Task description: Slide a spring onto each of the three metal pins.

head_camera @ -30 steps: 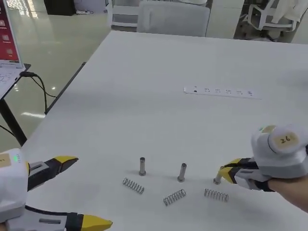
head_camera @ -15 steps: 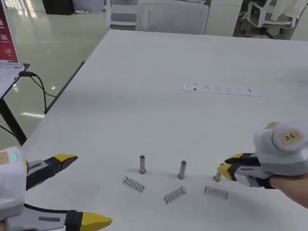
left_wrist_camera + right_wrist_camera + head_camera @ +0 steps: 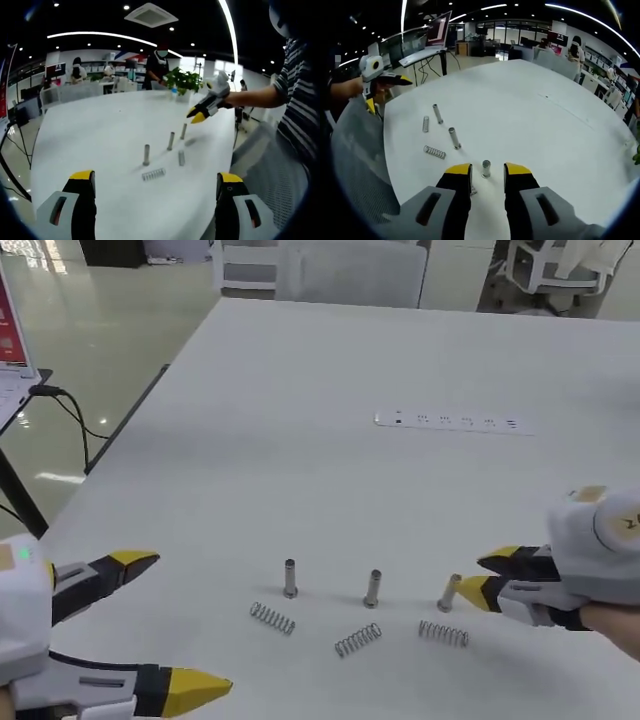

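Metal pins (image 3: 373, 588) stand upright on the desk (image 3: 330, 390), a spring (image 3: 358, 640) lying near each, none threaded. Right hand-held gripper (image 3: 483, 575), jaws slightly apart, sits just beside the right pin (image 3: 486, 168); left hand-held gripper (image 3: 175, 622) gapes wide. Best grip that pin low, leaving its top free

Smooth matt white tabletop (image 3: 300, 440), pins (image 3: 373, 587) of bright polished metal, springs (image 3: 358, 639) of thin grey wire, faintly shiny, left gripper (image 3: 175, 625) and right gripper (image 3: 485, 577) in white plastic with glossy yellow tips, white plastic power strip (image 3: 447, 422) at one o'clock of the pins, floor (image 3: 100, 340) at ten o'clock, glossy and mirror-like.
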Demonstrator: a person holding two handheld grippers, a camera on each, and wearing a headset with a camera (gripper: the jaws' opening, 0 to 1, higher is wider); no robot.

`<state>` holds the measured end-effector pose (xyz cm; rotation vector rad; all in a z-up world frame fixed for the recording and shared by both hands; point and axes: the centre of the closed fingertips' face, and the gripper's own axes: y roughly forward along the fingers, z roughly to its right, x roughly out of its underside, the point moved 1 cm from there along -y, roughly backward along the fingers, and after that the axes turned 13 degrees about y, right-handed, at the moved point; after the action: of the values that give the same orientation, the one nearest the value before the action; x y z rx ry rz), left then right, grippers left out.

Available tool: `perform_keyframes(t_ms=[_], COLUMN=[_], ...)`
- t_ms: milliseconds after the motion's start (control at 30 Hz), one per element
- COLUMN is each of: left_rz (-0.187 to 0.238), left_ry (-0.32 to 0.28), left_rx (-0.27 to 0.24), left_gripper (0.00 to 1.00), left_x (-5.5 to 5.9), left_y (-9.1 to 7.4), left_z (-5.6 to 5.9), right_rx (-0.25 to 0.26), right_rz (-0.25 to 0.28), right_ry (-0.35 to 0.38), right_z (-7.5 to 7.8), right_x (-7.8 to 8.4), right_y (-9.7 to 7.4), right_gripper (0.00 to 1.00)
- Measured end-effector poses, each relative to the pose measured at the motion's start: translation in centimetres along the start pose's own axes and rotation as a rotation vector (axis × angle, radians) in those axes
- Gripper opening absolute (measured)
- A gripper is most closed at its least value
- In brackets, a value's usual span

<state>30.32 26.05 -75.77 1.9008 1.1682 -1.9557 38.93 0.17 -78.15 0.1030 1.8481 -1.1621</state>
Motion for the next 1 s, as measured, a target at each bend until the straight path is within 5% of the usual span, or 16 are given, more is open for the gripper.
perform_keyframes(t_ms=[433,1000], left_rz=[-0.004,-0.009], left_ry=[0.003,0.004], left_rx=[0.009,0.013], left_gripper=[0.98,0.98], left_x=[-0.1,-0.1], left_y=[0.1,0.0], left_z=[0.2,0.6], right_rx=[-0.003,-0.08], right_rz=[-0.042,-0.179], right_ry=[-0.072,-0.288], right_z=[-0.1,-2.1], right_x=[1.6,4.4], right_y=[-0.9,0.4], right_gripper=[0.24,0.23])
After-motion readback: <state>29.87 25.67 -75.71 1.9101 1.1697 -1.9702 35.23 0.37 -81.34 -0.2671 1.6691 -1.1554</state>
